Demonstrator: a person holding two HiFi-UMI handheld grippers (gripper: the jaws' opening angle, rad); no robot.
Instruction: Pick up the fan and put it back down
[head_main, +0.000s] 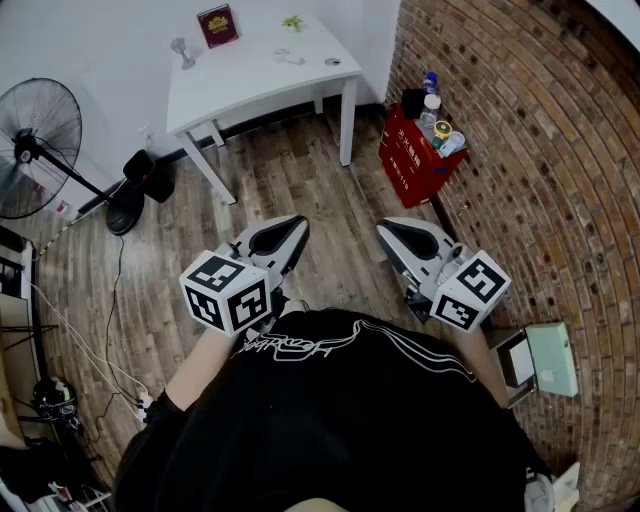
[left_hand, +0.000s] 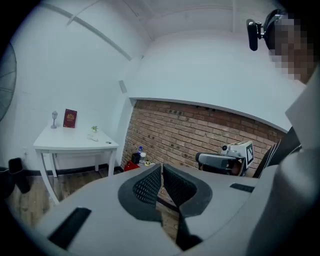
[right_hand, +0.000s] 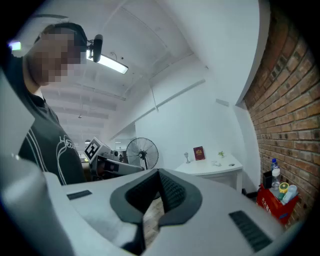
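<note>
Both grippers are held out in front of the person's chest, nothing in either. The left gripper (head_main: 290, 232) has its jaws closed tip to tip, and the right gripper (head_main: 392, 232) is closed the same way, as each gripper view confirms.

The pedestal fan (head_main: 35, 145) stands upright on the wooden floor (head_main: 300, 180) at the far left, near the white wall and well apart from both grippers. Its round base (head_main: 125, 210) sits left of the white table (head_main: 260, 70).

The step in hand is likely the approach:
- Turn towards the fan and spread both pairs of jaws before arriving.
- Take the slanted pole (head_main: 70, 172), one gripper above the other, since the head looks top-heavy.
- Lift straight and only a little, and mind the cable (head_main: 118, 290) trailing across the floor.
- Set the base down flat before letting go.
</note>
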